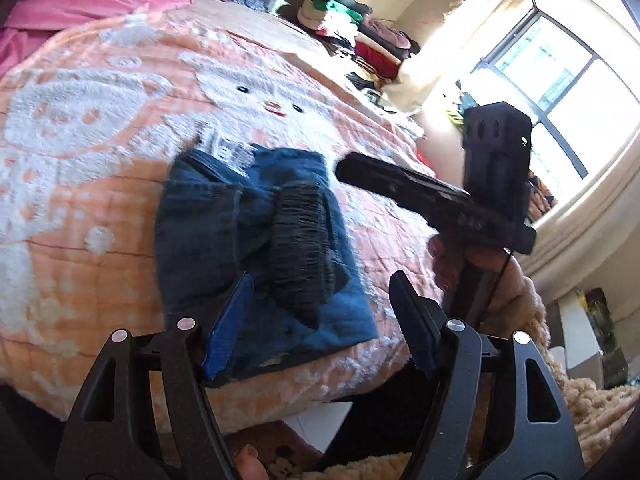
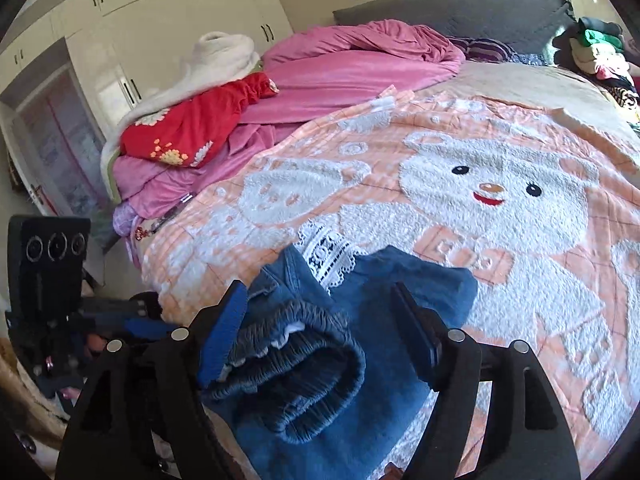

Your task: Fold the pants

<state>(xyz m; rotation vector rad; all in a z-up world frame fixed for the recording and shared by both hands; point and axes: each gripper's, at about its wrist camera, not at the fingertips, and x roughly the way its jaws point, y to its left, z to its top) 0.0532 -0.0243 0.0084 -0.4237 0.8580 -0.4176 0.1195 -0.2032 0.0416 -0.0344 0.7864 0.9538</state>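
Folded pants (image 2: pixel 360 340) near bed edge (blanket (image 2: pixel 500 184) beyond)

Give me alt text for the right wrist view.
Folded blue jeans lie on a peach bear-print blanket, elastic waistband on top, between the open right gripper fingers, which do not press them. Pink bedding is heaped behind; the left gripper shows at far left.

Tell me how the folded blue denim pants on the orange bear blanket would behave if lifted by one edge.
The folded blue denim pants would probably sag and unfold: the layers lie loose and rumpled. The gathered elastic waistband looks bulky, so that end likely hangs lowest. On the fuzzy orange bear blanket, pushing would probably bunch them rather than slide them.
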